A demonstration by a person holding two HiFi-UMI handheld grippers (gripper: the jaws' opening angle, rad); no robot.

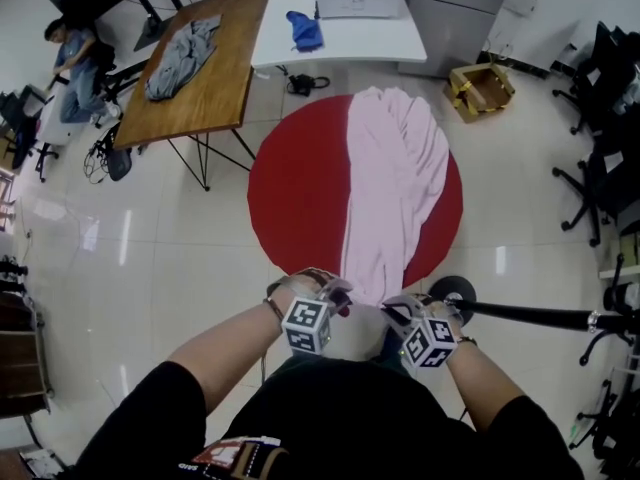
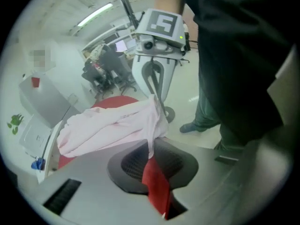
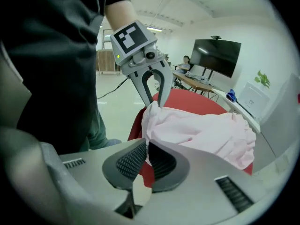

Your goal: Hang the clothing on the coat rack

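pink garment (image 1: 395,188): spread over the red round surface (image 1: 300,198), near hem raised toward the person.
left gripper (image 1: 338,303): jaws clamped on the hem.
right gripper (image 1: 393,314): jaws clamped on the hem just beside it, apparently so the cloth lifts evenly.
black pole (image 1: 530,316): probably the coat rack, close at right.

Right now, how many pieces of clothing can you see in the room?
3. A long pink garment stretches over the round red mat, a crumpled grey garment sits on the brown wooden table, and a blue cloth item sits on the white table. Others may be hidden.
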